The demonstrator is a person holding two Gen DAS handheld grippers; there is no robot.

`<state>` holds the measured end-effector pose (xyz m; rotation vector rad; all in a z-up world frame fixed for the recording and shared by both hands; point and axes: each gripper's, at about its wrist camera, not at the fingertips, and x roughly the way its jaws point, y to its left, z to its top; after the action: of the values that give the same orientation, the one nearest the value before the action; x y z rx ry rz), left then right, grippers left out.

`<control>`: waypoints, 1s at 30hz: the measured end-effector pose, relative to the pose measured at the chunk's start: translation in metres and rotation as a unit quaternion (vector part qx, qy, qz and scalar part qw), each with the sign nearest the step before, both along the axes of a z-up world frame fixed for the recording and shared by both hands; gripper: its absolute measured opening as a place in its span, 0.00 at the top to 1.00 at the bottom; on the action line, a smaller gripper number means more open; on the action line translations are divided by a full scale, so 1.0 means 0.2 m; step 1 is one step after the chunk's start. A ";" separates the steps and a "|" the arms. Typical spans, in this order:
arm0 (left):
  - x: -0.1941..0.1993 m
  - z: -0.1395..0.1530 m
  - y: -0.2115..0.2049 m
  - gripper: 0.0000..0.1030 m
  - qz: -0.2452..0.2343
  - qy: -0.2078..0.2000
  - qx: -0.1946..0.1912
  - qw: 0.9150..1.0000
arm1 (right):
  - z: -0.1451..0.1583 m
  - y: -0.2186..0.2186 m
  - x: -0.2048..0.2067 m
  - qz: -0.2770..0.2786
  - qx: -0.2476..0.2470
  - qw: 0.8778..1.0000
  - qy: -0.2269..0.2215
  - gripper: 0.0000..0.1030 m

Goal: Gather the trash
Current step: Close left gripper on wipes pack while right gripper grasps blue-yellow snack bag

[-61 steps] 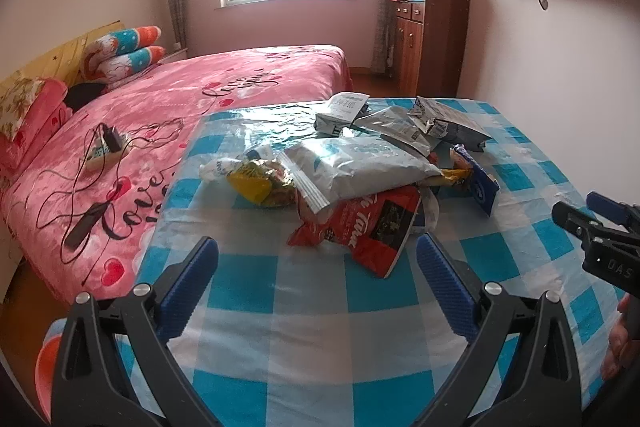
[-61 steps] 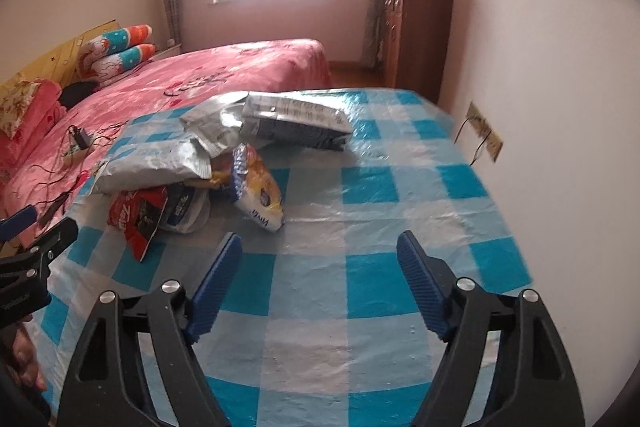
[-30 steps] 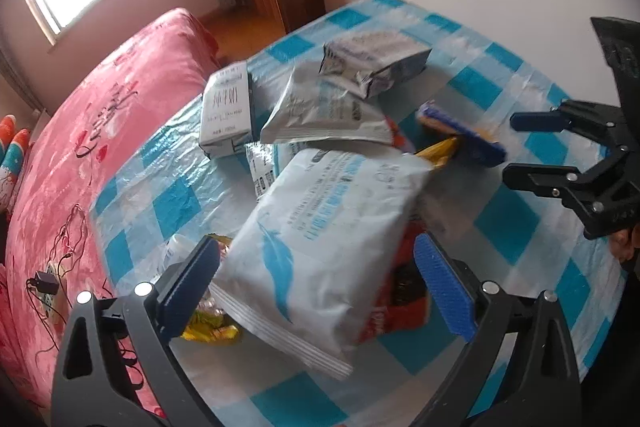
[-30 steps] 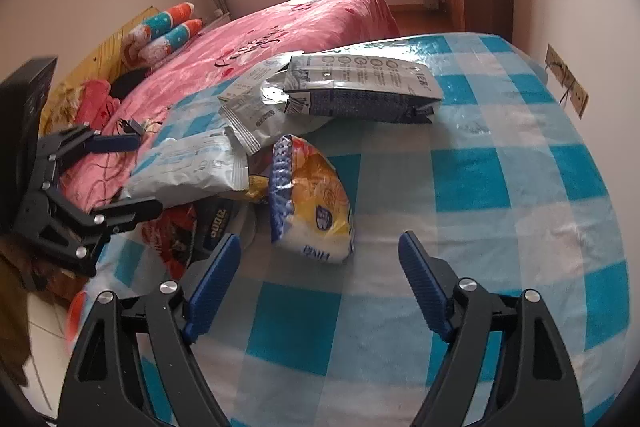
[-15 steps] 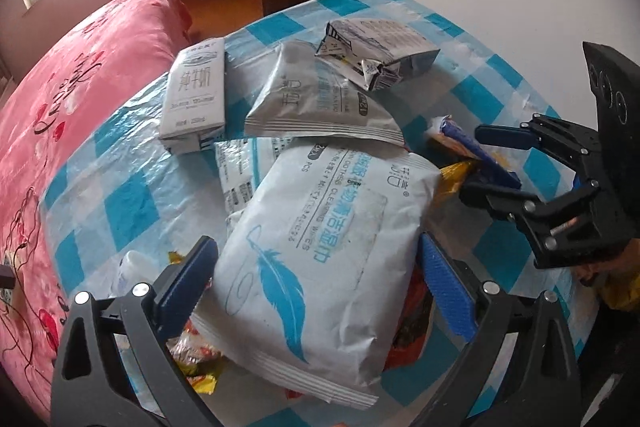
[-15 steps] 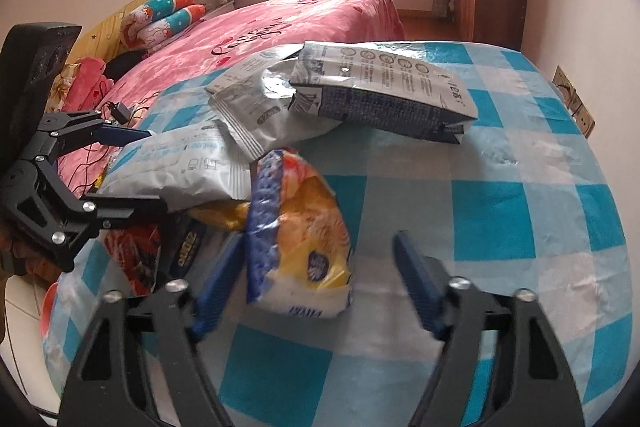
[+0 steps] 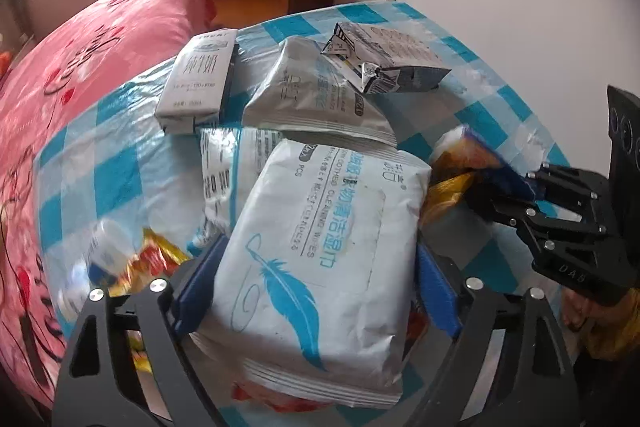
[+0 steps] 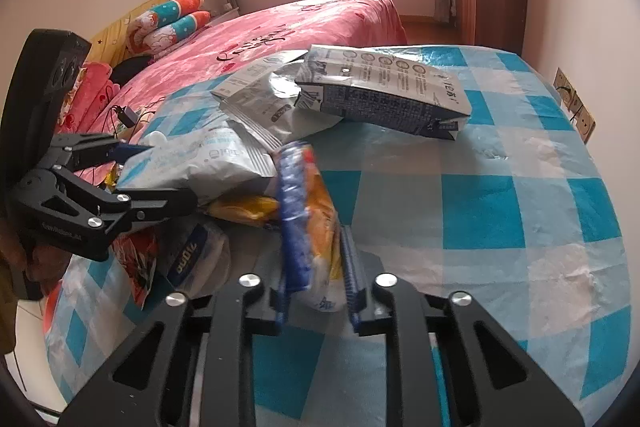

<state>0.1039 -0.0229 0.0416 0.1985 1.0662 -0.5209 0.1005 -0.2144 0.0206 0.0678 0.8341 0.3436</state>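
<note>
A heap of trash lies on the blue-checked table. On top of the heap is a white wipes pack with a blue feather print. My left gripper straddles the pack; its jaws are closing and both pads meet the pack's sides. From the right wrist view that same gripper clasps the pack from the left. My right gripper is shut on a yellow and blue snack bag, which stands on edge. In the left wrist view it grips the bag at the right.
A white milk carton, a grey pouch and a crumpled carton lie farther back. A red bag and yellow wrappers sit under the pack. A pink bed is at the left, a wall with a socket at the right.
My right gripper's jaws came together on the snack bag. My left gripper sank toward the wipes pack and its jaws narrowed onto its sides.
</note>
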 end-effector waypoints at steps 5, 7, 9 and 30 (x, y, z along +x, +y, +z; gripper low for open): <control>-0.13 0.01 0.01 0.18 0.016 -0.013 -0.023 1.000 | 0.03 -0.02 -0.07 -0.004 -0.002 1.000 -0.003 0.87; -0.19 0.02 0.02 0.18 0.023 -0.018 -0.036 0.999 | 0.04 -0.02 -0.10 -0.005 -0.002 1.000 -0.005 0.88; -0.25 0.04 0.04 0.18 0.033 -0.024 -0.048 0.998 | 0.05 -0.03 -0.14 -0.007 0.003 1.000 -0.004 0.88; -1.00 0.27 0.83 0.18 0.236 -0.130 -0.068 0.961 | 0.30 0.64 -0.56 0.200 0.099 0.974 0.034 0.89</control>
<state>-0.0955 0.1423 0.0954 -0.1084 0.7809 -0.1297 -0.0121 -0.0870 0.0813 0.0990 0.8778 0.8077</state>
